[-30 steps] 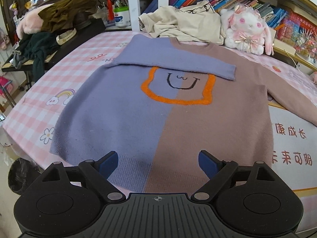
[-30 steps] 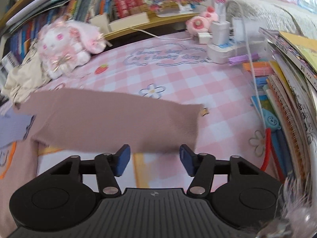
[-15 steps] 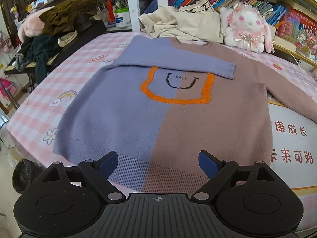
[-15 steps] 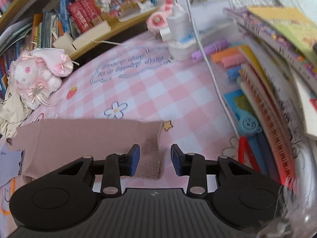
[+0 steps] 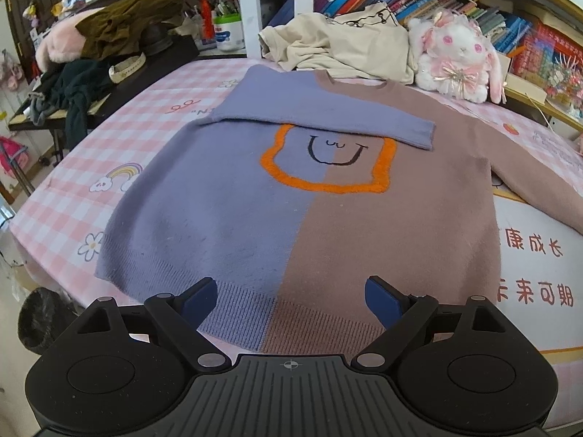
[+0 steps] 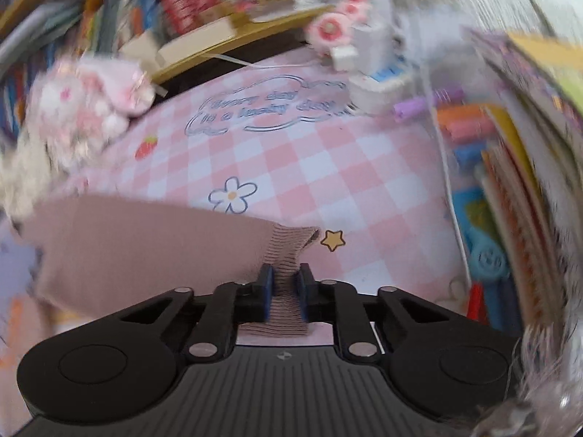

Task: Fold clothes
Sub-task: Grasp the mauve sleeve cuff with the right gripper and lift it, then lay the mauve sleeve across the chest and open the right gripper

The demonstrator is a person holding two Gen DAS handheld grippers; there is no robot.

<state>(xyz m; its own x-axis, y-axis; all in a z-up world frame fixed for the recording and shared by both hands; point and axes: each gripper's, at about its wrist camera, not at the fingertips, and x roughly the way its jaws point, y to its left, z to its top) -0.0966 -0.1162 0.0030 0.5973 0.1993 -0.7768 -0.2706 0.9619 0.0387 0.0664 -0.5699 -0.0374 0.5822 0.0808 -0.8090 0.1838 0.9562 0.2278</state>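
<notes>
Right tongs point(image 6: 283, 284) pinching the brown sleeve cuff point(image 6: 289, 251) at 6 o'clock, left tongs point(image 5: 291, 296) spread wide over the sweater point(image 5: 291, 211).

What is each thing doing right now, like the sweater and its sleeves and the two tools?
Sweater: lying flat, front up, on the checked cloth.
Purple sleeve: folded across the chest.
Brown sleeve: stretched out sideways, not folded yet.
Brown sleeve cuff: pinched and bunched.
Right tool: shut on the cuff.
Left tool: open, holding nothing, above the sweater's hem.
</notes>
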